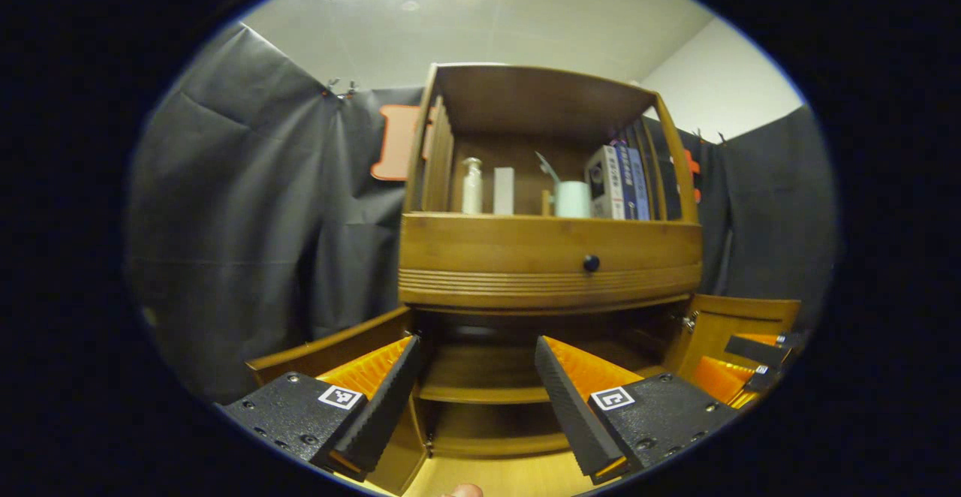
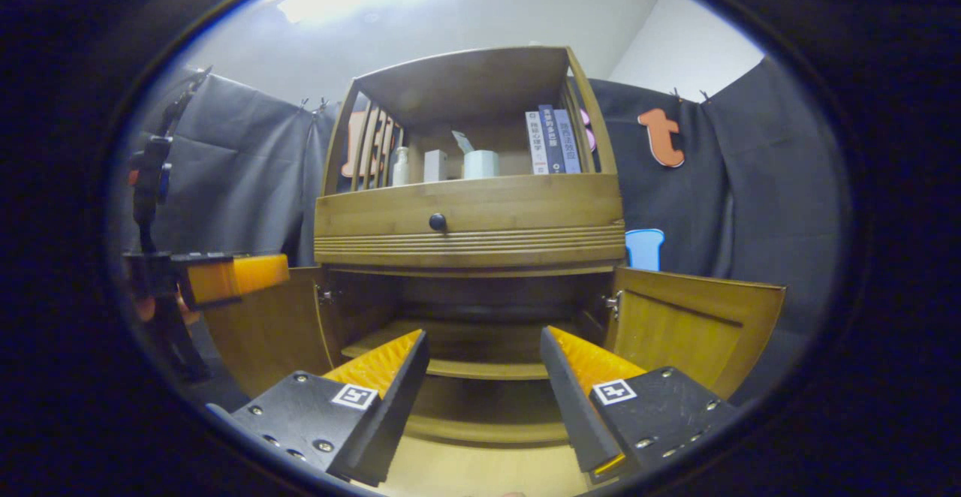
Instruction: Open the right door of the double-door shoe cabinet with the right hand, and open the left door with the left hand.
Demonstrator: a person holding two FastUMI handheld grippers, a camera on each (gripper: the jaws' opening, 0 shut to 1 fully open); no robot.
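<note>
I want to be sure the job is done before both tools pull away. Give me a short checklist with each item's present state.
1. Right door swung open: ok.
2. Left door swung open: ok.
3. Left tool open, holding nothing: ok.
4. Right tool open, holding nothing: ok.
5. Drawer knob untouched, drawer closed: ok.
6. Space behind the tools for pulling back: cannot tell.

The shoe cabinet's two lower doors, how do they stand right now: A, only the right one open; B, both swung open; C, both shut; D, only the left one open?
B: the left door and the right door both stand swung outward, with the inner shelf exposed between them.
</note>
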